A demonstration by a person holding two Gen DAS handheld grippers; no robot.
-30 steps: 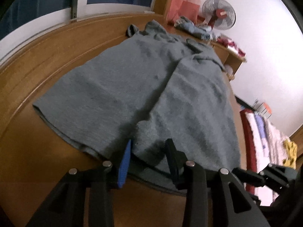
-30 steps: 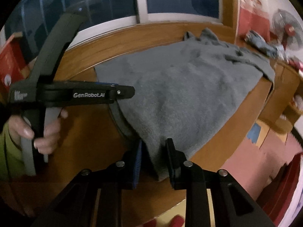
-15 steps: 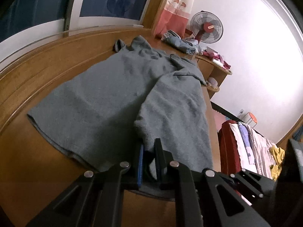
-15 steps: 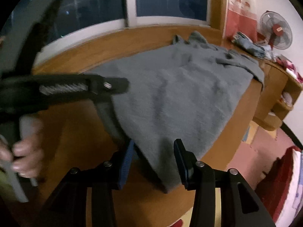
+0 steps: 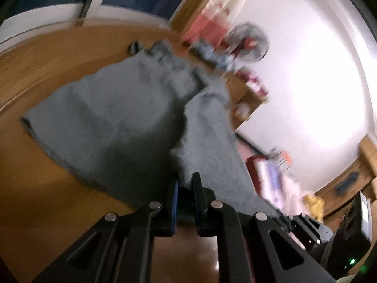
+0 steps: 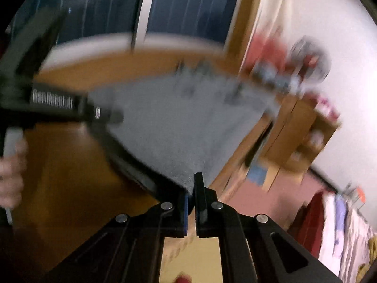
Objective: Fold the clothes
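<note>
We clamp the left gripper (image 5: pixel 185 188) and right gripper (image 6: pixel 191 197) tight on the grey garment's (image 5: pixel 113 118) near hem, so it lifts evenly for folding.

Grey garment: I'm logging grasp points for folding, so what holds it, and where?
Both grippers hold the grey garment: the left gripper pinches its near hem, the right gripper its near corner.

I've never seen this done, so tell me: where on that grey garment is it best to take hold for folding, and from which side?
By the near hem, one pinch toward each corner, coming in from the table's near edge. The garment lies flat with that hem closest and its neck far off by the window, so the thin edge slips between the jaws. Both grippers are already shut on it: left, right.
</note>
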